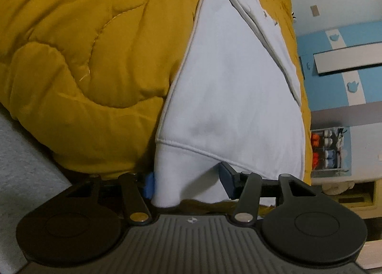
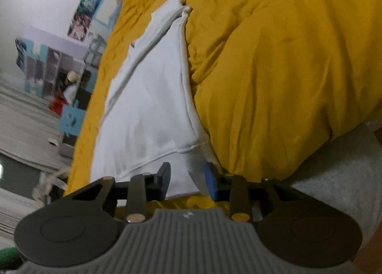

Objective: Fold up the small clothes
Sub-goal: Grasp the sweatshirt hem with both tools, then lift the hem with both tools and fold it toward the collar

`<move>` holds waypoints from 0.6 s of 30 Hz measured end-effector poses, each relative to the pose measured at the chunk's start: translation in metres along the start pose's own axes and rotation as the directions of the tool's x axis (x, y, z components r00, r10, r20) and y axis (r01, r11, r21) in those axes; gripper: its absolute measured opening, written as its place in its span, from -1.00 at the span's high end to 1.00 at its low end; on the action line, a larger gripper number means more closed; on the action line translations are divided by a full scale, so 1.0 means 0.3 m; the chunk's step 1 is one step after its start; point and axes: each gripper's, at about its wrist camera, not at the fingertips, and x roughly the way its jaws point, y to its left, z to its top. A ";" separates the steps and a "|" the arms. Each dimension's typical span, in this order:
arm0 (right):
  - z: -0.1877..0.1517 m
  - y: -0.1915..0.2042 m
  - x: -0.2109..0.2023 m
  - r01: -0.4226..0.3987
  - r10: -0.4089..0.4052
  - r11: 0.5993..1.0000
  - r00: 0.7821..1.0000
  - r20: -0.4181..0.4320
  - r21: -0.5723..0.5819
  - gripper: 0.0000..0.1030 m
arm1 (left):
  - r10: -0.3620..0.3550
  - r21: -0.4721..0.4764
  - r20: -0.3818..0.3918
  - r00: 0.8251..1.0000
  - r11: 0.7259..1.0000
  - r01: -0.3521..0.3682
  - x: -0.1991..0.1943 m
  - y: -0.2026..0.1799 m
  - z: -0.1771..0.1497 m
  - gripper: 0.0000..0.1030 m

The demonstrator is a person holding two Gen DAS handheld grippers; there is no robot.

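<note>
On the mustard quilt lies a white garment

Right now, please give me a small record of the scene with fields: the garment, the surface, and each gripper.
garment: white garment, partly folded, ribbed hem nearest both cameras
surface: mustard-yellow quilt, garment lies on it
left gripper: open, hem corner between its jaws, pads not pressing
right gripper: open, hem edge between its jaws
background: blue and white wall
</note>
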 end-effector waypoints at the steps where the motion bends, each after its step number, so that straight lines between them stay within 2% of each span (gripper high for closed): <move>1: -0.004 -0.009 -0.005 -0.005 0.005 1.000 1.000 0.005 0.007 0.47 | -0.007 -0.011 -0.004 1.000 1.000 0.007 -0.001 0.007 0.003 -0.17; 2: -0.003 -0.016 -0.005 -0.002 0.002 1.000 1.000 0.014 0.012 0.47 | -0.014 -0.017 -0.006 1.000 1.000 0.014 -0.004 0.012 0.005 -0.16; 3: -0.005 -0.023 -0.014 0.022 -0.022 1.000 0.999 0.032 0.016 0.37 | -0.021 -0.017 -0.004 1.000 1.000 0.021 -0.022 0.024 0.001 -0.13; 4: -0.002 -0.027 -0.023 0.071 -0.071 0.997 0.996 0.053 0.016 0.36 | -0.031 -0.013 0.001 1.000 0.999 0.031 -0.035 0.022 -0.002 -0.13; 5: -0.003 -0.034 -0.035 0.082 -0.084 0.996 0.994 0.065 0.024 0.36 | -0.040 -0.008 0.006 0.999 0.999 0.041 -0.049 0.023 -0.004 -0.13; 8: 0.000 -0.053 -0.057 0.040 -0.043 0.998 0.996 0.073 0.042 0.24 | -0.065 -0.002 0.011 0.998 0.998 0.065 -0.052 0.035 -0.001 -0.13; 10: 0.006 -0.049 -0.044 0.012 -0.013 1.000 0.998 0.059 0.018 0.00 | -0.090 -0.022 0.006 0.996 0.996 0.090 -0.036 0.049 0.007 -0.12; 11: 0.008 -0.045 -0.028 -0.027 0.027 1.000 0.998 0.051 0.007 -0.15 | -0.101 -0.032 0.002 0.995 0.994 0.101 -0.027 0.052 0.012 -0.09; 12: 0.012 -0.043 -0.006 -0.068 0.068 0.998 0.997 0.040 -0.001 -0.19 | -0.107 -0.038 0.002 0.994 0.994 0.107 -0.021 0.052 0.016 -0.02; 13: 0.011 -0.038 0.019 -0.107 0.107 0.994 0.994 0.025 -0.015 -0.16 | -0.108 -0.042 0.004 0.994 0.993 0.108 -0.018 0.055 0.017 0.16; 14: 0.009 -0.024 0.040 -0.110 0.111 0.993 0.994 0.021 -0.035 0.04 | -0.107 -0.050 0.004 0.994 0.993 0.107 -0.022 0.062 0.016 0.28; 15: 0.006 -0.004 0.061 -0.085 0.086 0.995 0.996 0.022 -0.058 0.36 | -0.113 -0.063 0.002 0.994 0.992 0.113 -0.022 0.063 0.012 0.56; 16: 0.004 0.002 0.076 -0.054 0.055 0.996 0.998 0.022 -0.071 0.52 | -0.130 -0.080 0.001 0.992 0.988 0.129 -0.027 0.065 0.008 0.72; 18: 0.002 -0.007 0.087 -0.040 0.041 0.998 0.999 0.023 -0.038 0.74 | -0.174 -0.114 0.006 0.985 0.978 0.174 -0.038 0.068 0.002 0.79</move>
